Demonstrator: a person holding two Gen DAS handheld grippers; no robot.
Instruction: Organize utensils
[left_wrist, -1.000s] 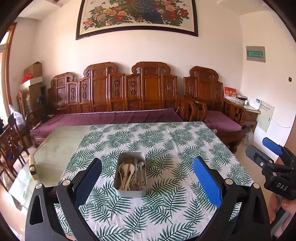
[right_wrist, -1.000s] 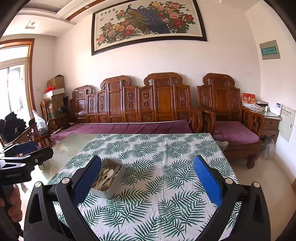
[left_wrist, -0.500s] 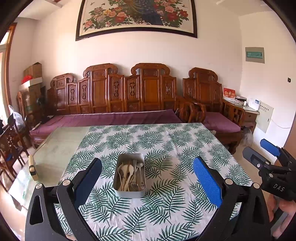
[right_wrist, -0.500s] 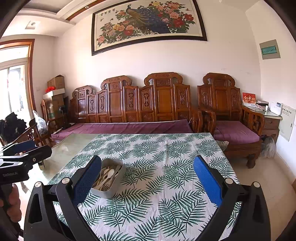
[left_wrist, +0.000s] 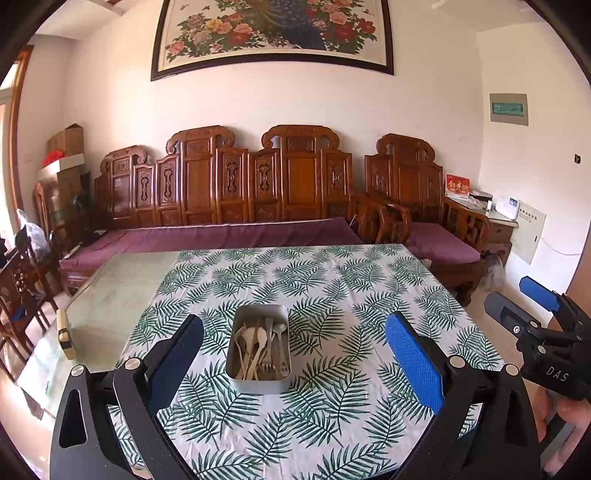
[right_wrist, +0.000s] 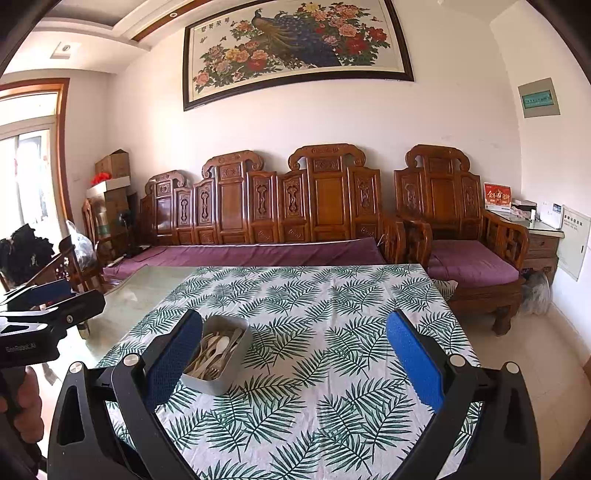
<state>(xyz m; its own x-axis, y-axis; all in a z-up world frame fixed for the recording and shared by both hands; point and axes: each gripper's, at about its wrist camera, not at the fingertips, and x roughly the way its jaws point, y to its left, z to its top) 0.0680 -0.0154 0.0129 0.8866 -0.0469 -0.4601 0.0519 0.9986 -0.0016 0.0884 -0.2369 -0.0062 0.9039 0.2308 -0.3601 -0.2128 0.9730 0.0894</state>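
Note:
A grey metal tin (left_wrist: 236, 362) full of utensils (left_wrist: 260, 345), pale wooden and metal spoons and forks, stands on the leaf-print tablecloth (left_wrist: 332, 295). My left gripper (left_wrist: 295, 350) is open and empty, held above the near part of the table with the tin between its fingers in view. My right gripper (right_wrist: 295, 350) is open and empty; the tin (right_wrist: 229, 373) and its utensils (right_wrist: 216, 350) lie by its left finger. Each gripper shows in the other's view, the right (left_wrist: 524, 306) and the left (right_wrist: 59, 299).
The table (left_wrist: 118, 288) has a bare glass strip left of the cloth, with a small tan block (left_wrist: 66, 334) near its left edge. A carved wooden sofa (left_wrist: 258, 192) with purple cushions stands behind the table. Wooden chairs (left_wrist: 18, 280) stand at the left.
Both grippers have drifted slightly; the tin sits a little higher in the left wrist view. Both stay open and empty.

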